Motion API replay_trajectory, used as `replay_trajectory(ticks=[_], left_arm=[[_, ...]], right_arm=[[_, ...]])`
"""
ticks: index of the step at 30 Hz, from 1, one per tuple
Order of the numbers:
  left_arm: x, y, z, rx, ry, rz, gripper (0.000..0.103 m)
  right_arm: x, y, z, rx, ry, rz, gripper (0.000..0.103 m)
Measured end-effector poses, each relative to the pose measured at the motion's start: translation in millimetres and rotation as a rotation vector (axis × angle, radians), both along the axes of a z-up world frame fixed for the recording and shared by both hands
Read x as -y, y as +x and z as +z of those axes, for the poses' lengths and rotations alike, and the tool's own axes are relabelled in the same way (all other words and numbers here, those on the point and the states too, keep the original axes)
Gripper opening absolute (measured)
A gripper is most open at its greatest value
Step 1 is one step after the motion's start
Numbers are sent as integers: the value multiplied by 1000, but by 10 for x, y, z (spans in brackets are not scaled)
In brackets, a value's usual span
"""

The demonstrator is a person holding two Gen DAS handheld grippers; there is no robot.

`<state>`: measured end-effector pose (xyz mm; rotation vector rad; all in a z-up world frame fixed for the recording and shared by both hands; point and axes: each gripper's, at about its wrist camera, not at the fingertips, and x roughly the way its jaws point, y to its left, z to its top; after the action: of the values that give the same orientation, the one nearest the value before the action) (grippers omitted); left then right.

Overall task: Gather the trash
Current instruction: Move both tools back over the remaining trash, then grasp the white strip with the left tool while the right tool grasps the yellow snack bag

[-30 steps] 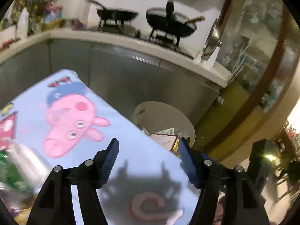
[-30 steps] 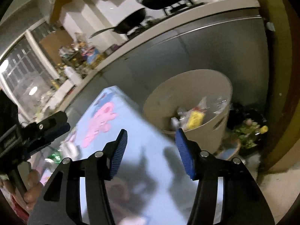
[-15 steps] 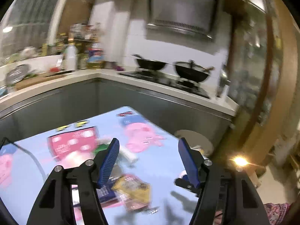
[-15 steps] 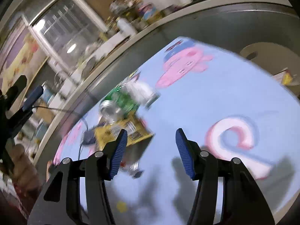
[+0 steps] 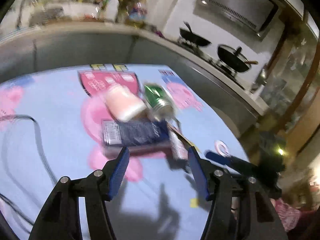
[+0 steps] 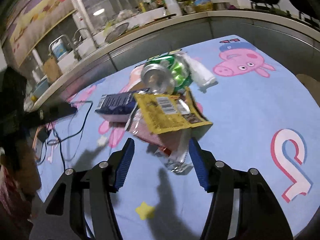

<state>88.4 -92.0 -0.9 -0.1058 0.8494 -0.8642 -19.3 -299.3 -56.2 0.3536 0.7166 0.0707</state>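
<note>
Fingers of both grippers stand wide and hold nothing. Right gripper (image 6: 160,154) is just before the yellow wrapper (image 6: 170,112), which lies on the trash pile with the green can (image 6: 168,72) and dark box (image 6: 117,102). Better to come low and close on the wrapper's near edge; left gripper (image 5: 158,164) faces the box.

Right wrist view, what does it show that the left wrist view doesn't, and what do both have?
Only the right wrist view shows the yellow wrapper face up with its barcode, the can's open end, the sink tap and the window.

Only the left wrist view shows the range hood, the lidded wok, and the right gripper reaching in from the side.

Both show the cartoon tablecloth, the trash pile with the green can, white bottle and dark blue packet, and a black cable.
</note>
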Motion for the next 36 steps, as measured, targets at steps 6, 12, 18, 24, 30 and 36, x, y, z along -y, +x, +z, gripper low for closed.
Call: replay_trajectory(ticks=[6,12,18,24,30,36], left_arm=[[463,12,-274,-91,9,-85,55],[713,98,-422,-147,9,-97,44],[864,172,-542,-204,14,-108,15],[812,111,-567,-192,1,-113,3],[474,-89,-466,-151,-23,-120,2],[87,-224,-381,-135,-45,-75,2]], right_arm=[[74,204,29,-18,-121,-8,56],[241,221,51,3,-128,-89,56],[427,120,23,2,-29,-90,56],[772,80,-156,-39,206,-153,55],[992,188,-372,-82,486,-172,49],[917,453,-501,-129,540,-175,32]])
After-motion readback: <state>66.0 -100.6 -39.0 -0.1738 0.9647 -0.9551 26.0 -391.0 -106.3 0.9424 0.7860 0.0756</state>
